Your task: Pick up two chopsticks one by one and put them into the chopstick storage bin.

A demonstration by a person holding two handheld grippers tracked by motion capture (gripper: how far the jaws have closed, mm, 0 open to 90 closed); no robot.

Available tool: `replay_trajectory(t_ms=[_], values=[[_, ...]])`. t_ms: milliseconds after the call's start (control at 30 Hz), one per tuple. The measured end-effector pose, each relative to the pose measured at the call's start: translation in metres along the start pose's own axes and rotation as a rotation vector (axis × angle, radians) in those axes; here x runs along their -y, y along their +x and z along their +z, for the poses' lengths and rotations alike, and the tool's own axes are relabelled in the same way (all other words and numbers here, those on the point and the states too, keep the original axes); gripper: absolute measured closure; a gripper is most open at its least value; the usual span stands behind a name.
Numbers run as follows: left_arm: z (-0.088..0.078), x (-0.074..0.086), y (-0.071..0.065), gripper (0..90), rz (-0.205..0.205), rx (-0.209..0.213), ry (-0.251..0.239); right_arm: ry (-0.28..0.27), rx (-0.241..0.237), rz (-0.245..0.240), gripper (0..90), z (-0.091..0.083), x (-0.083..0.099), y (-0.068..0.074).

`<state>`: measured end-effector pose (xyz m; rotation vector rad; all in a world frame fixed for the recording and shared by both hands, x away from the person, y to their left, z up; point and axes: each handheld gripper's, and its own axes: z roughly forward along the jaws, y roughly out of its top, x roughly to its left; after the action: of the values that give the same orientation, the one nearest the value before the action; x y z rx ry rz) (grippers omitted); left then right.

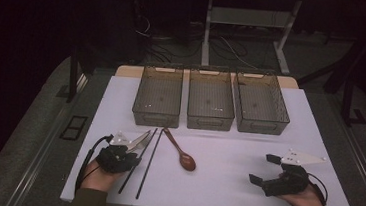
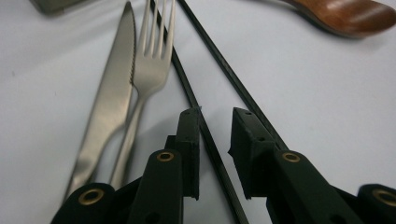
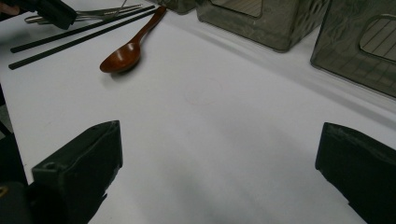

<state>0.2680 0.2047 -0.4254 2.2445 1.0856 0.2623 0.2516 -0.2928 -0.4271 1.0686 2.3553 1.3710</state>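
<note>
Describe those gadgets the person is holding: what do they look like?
Each hand grips a black gripper, left gripper and right gripper, with two blocky black jaws. Brass-coloured rivets mark the jaw hinges. A pale grey three-cornered plate sits on top of each, and a black cable trails back. The sleeves look dark olive.

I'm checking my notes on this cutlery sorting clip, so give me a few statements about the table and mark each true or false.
1. Three mesh baskets stand in a row at the far side. True.
2. The wooden spoon lies inside a basket. False: it lies on the white table.
3. The left gripper straddles a black chopstick. True.
4. The right gripper holds the fork. False: its jaws stand wide open over bare table.
5. The knife lies beside the fork. True.
</note>
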Motion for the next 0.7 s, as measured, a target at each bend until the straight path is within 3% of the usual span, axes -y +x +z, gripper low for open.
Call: replay_trajectory(t_ms=[300, 567, 700], values=[[-0.002, 0.019, -0.006, 71.8, -0.058, -0.032, -0.004, 0.01, -0.005, -0.003, 0.9, -0.003, 0.005, 0.0], [0.0, 0.018, -0.011, 78.2, -0.03, -0.068, -0.002, 0.007, -0.002, -0.003, 0.9, -0.002, 0.004, 0.0], [0.001, 0.018, -0.011, 81.3, -0.022, -0.066, -0.001, 0.008, 0.0, -0.004, 0.9, -0.001, 0.004, 0.0]])
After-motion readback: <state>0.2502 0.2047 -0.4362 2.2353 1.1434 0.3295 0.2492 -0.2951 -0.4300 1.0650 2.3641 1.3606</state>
